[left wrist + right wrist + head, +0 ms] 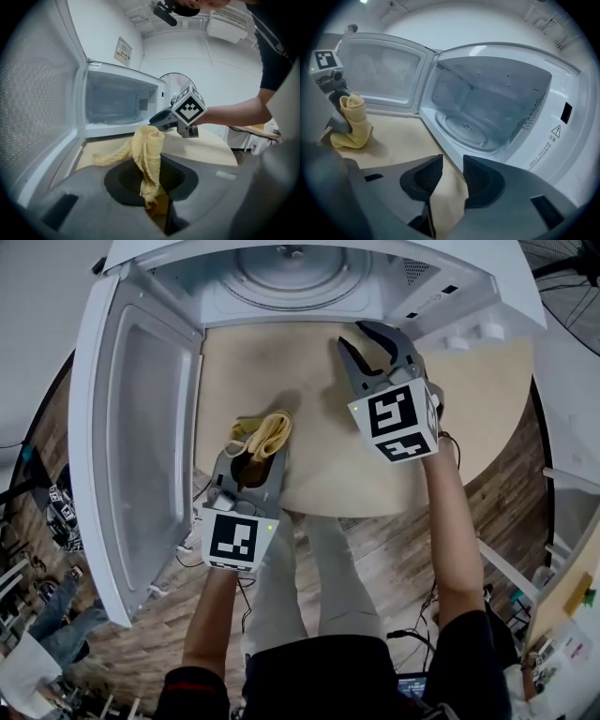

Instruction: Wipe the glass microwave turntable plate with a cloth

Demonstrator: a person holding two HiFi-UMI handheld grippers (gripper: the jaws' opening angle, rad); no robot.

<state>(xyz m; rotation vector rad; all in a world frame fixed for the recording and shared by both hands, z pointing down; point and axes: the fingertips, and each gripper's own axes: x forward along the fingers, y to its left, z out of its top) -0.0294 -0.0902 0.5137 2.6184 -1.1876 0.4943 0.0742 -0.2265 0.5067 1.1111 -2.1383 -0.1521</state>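
The plate (291, 273) is sitting inside the open microwave (131, 427) in the head view, seemingly unwiped. In the left gripper view, our left gripper (150, 180) is pinching the cloth (149, 154). In the right gripper view, our right gripper (451, 168) is hovering slightly spread and empty, facing the plate.

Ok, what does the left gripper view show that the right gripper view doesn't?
Only the left gripper view: the right gripper's marker cube, the arm holding it, a fan. Only the right gripper view: the left gripper's marker cube, a warning label on the oven front, the gap of the open, empty right claw. Both: the open microwave, its door, the glass plate inside, the tan table, the yellow cloth pinched in the left claw.
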